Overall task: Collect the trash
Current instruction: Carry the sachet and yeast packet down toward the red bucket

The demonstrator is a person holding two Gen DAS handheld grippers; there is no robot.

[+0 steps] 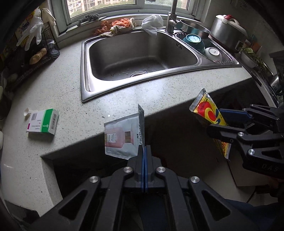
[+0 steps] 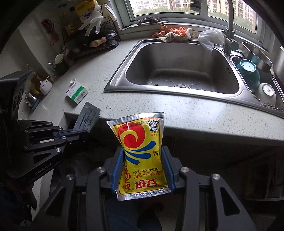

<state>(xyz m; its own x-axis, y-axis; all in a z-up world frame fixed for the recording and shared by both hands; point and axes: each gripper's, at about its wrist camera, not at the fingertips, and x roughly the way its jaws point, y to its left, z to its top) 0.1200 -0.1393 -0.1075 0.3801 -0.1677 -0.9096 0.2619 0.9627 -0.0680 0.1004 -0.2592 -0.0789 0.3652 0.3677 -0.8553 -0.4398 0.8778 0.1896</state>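
Left wrist view: left tongs [image 1: 144, 147] angled steeply down past the tabletop [image 1: 124, 96] edge, blue pads pressed together on the corner of a flat white sachet [image 1: 122, 136] printed with a pink bottle, sachet sticking up and folded at the pinch, held off the tabletop over the dark gap in front of it. Off to the right, right tongs [image 1: 220, 120] reaching in sideways, pinching a yellow yeast packet [image 1: 206, 112]. Right wrist view: right tongs [image 2: 143, 170] likewise tilted down, part-spread with both blue pads squeezing the yellow yeast packet [image 2: 142, 152] at its waist, packet upright and upside down, also clear of the tabletop [image 2: 177, 113] edge. Readable on it: "Angel", "INSTANT DRY YEAST", red Chinese characters, a QR code near the silver top seam. Left tongs [image 2: 85, 130] seen at the left, body lettered "GenRobot.AI", gripping the sachet [image 2: 87, 117] by its grey printed back, text too small to read. Green-and-white medicine box [image 1: 42, 123] lying flat on the tabletop left of the sink [image 1: 142, 53], barcodes on its sides, small print illegible. "OMO" legible on a pack [image 2: 85, 12] behind the white glove [image 2: 93, 23] on the wire rack.
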